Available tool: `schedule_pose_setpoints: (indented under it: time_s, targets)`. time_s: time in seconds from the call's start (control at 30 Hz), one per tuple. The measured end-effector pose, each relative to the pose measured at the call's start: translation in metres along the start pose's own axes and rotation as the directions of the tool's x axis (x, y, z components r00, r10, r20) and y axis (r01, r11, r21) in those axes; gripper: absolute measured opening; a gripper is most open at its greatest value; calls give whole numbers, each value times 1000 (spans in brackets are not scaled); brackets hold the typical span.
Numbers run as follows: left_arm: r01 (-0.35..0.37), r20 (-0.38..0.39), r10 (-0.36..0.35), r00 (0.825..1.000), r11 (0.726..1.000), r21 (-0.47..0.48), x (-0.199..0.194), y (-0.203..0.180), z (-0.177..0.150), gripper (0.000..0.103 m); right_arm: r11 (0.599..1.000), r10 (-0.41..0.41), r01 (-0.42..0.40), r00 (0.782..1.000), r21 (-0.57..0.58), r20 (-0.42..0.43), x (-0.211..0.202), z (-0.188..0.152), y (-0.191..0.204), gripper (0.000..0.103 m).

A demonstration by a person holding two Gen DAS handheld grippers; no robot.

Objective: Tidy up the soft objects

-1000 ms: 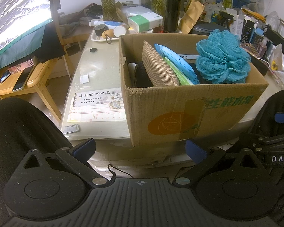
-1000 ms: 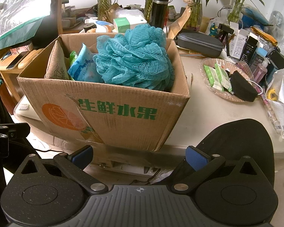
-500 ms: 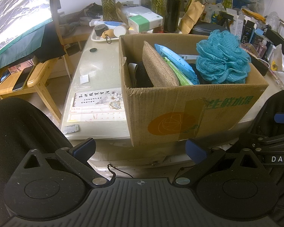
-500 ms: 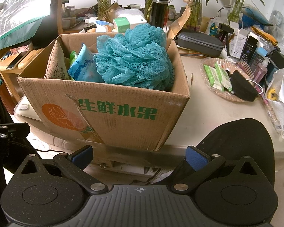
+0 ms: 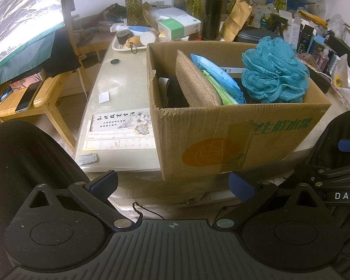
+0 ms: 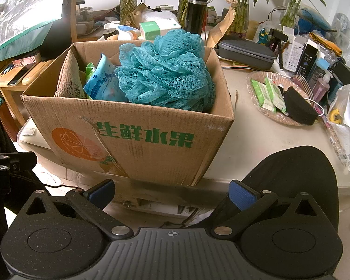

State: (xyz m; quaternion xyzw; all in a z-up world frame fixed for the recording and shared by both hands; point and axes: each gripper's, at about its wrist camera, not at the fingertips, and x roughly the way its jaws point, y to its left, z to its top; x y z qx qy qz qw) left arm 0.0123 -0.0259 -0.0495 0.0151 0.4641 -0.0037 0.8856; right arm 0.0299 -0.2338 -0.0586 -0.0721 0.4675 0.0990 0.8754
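A cardboard box (image 5: 233, 140) (image 6: 137, 140) with green lettering stands at the table's near edge. In it sit a blue mesh bath pouf (image 5: 274, 70) (image 6: 168, 70), a tan woven pouch (image 5: 196, 81) (image 6: 68, 77), a blue wipes pack (image 5: 219, 77) (image 6: 103, 81), a green pack (image 5: 221, 93) and something black (image 5: 172, 93). My left gripper (image 5: 172, 184) is open and empty, held back in front of the box. My right gripper (image 6: 171, 191) is open and empty, also in front of the box.
A wicker tray (image 6: 259, 107) on the right holds green wipes packs (image 6: 268, 93) and a black pouch (image 6: 299, 109). Vases, a black flask (image 6: 196, 11), boxes and a grey case (image 6: 247, 51) crowd the back. A wooden chair (image 5: 28, 100) stands left. Black chair backs (image 5: 23, 154) (image 6: 298, 175) sit near the grippers.
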Motion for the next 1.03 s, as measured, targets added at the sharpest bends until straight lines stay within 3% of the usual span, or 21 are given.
schedule_pose_setpoints:
  time_s: [1.03]
  targets:
    - [21,12,-21,1000,1000,-3,-1,0,-3,103,1000,0,0,1000,1,0,0,0,0,103]
